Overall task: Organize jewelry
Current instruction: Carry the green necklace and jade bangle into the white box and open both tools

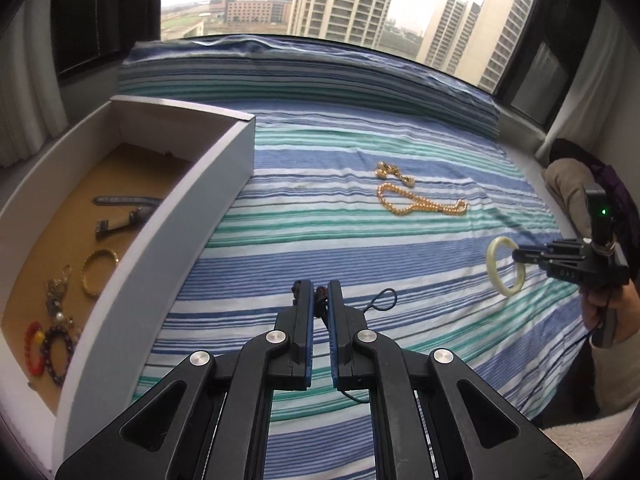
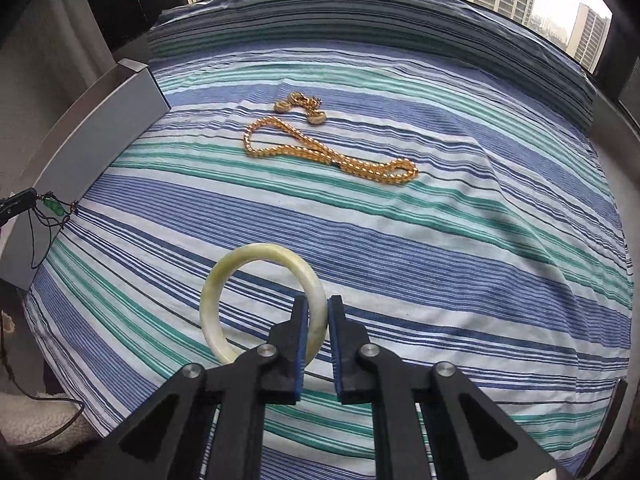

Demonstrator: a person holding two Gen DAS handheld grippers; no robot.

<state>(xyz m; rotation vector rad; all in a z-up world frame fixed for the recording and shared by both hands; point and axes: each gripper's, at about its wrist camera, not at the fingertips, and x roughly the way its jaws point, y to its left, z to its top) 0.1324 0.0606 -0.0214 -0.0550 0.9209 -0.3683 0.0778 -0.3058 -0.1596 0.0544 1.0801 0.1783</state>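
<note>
My left gripper [image 1: 320,294] is shut on a thin dark cord necklace [image 1: 383,300]. Its small green pendant [image 2: 54,208] dangles from the tips beside the box in the right wrist view. My right gripper [image 2: 318,314] is shut on the rim of a pale jade bangle [image 2: 224,280]. In the left wrist view that bangle [image 1: 500,268] stands on edge at the right gripper [image 1: 520,257], low over the striped sheet. A gold bead necklace [image 1: 420,202] [image 2: 320,152] and a small gold ornament [image 1: 390,172] [image 2: 300,106] lie mid-bed.
A white open box [image 1: 180,216] with a brown floor sits at the left. It holds a watch [image 1: 124,208], a gold bangle [image 1: 98,272] and bead bracelets [image 1: 44,346]. Beige and purple cloth [image 1: 572,188] lies at the bed's right edge. A window runs behind the bed.
</note>
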